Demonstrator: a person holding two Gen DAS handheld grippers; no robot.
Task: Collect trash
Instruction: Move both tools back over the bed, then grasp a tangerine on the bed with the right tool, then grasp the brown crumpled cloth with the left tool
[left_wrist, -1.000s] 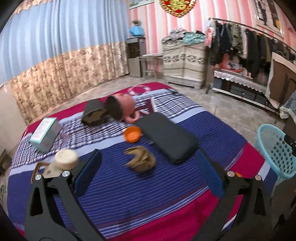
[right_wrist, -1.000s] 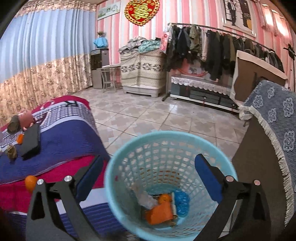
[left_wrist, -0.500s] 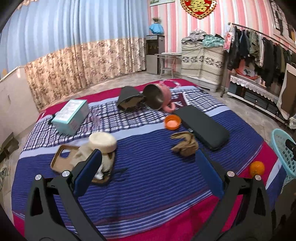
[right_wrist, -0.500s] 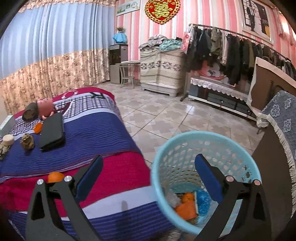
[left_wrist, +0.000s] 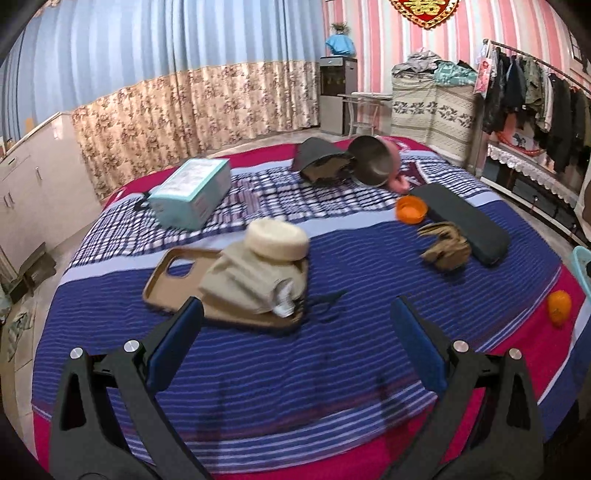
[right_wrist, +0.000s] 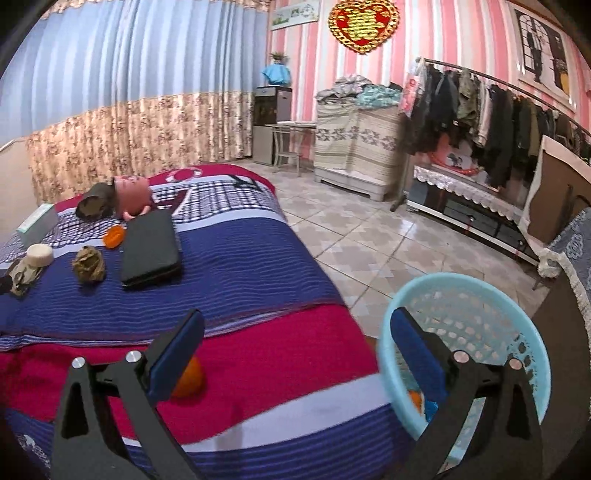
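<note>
Left wrist view: I am holding my left gripper (left_wrist: 295, 332) over the bed (left_wrist: 332, 369), its fingers spread wide apart with nothing between them. Just ahead of them a tan phone case (left_wrist: 173, 284) is lying on the striped blanket with a crumpled beige wrapper (left_wrist: 251, 280) and a round cream lid (left_wrist: 277, 240) on top of it. Farther back a brown crumpled scrap (left_wrist: 445, 251) is sitting beside a dark flat case (left_wrist: 461, 218), near an orange cap (left_wrist: 411, 209). In the right wrist view my right gripper (right_wrist: 295, 343) is also standing open and empty, an orange fruit (right_wrist: 188, 376) lying on the red edge of the bed beside its left finger, and the light blue basket (right_wrist: 480, 295) standing on the floor just to the right.
</note>
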